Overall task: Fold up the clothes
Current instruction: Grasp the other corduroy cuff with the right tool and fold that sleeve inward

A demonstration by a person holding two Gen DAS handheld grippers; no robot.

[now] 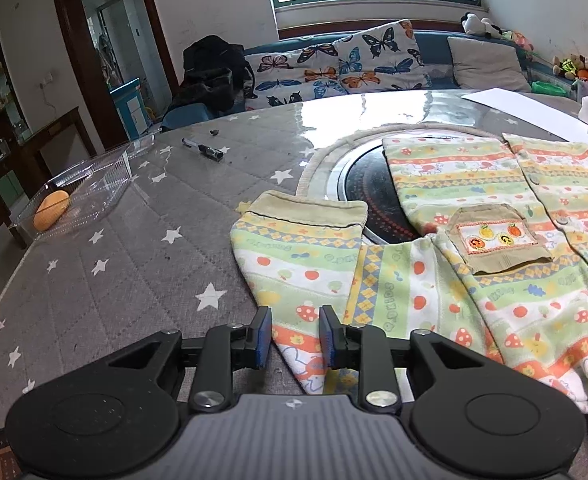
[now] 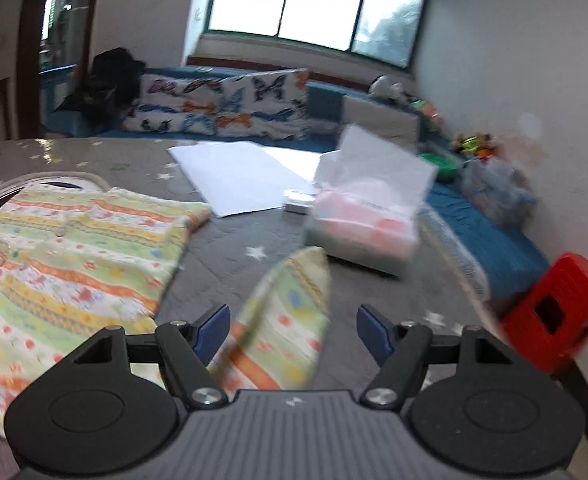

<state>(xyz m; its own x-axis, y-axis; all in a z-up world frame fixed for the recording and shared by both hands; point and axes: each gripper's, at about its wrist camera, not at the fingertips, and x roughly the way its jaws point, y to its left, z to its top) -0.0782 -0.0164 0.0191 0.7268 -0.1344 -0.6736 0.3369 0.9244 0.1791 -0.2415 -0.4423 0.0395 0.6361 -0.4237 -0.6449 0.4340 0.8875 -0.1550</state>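
- Striped green-and-orange child's garment (image 1: 473, 248) lies flat on the grey star-print tablecloth (image 1: 134, 264), over a round hob inset (image 1: 369, 188).
- Left gripper (image 1: 295, 334) — jaws parted, nothing clamped — has one sleeve (image 1: 297, 256) at twelve o'clock, cloth between its blue pads (image 1: 264, 336).
- Right gripper (image 2: 290, 332) (view blurred) is spread wide; the other sleeve (image 2: 290, 312) lies between its fingers, body at ten o'clock.
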